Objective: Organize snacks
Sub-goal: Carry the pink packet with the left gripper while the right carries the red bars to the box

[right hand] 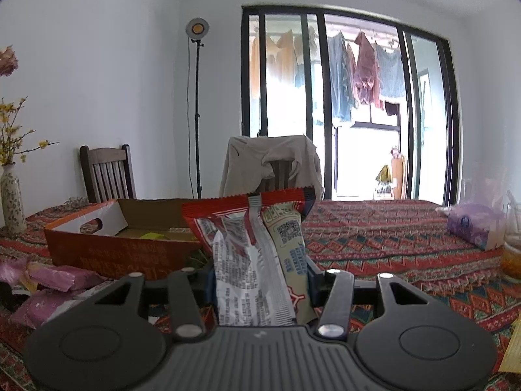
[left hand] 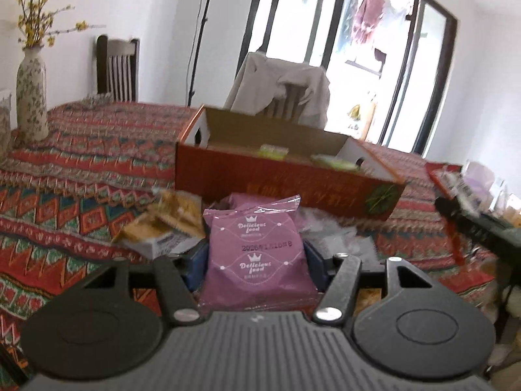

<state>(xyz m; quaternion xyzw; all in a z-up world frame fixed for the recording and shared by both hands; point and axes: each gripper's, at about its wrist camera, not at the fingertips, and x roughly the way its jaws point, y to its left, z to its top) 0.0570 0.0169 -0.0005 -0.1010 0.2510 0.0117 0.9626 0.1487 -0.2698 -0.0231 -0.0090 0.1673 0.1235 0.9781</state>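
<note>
Ahead of us the open orange box [left hand: 280, 176] blocks the way low across the desk [left hand: 81, 163], though its top stands open. Left of it loose snack packets [left hand: 162, 224] crowd the cloth; the desk's right stretch [right hand: 390, 238] lies bare up to the tissue pack [right hand: 472, 224].

We see a glossy purple plastic snack packet [left hand: 257, 254] with crinkly film edges, a shiny red foil wrapper [right hand: 257, 254], a matt cardboard box [left hand: 280, 176], a rough woven cloth [left hand: 81, 176] over the worktop, and matt black plastic on our left tool [left hand: 257, 257] with bright metal screws.
</note>
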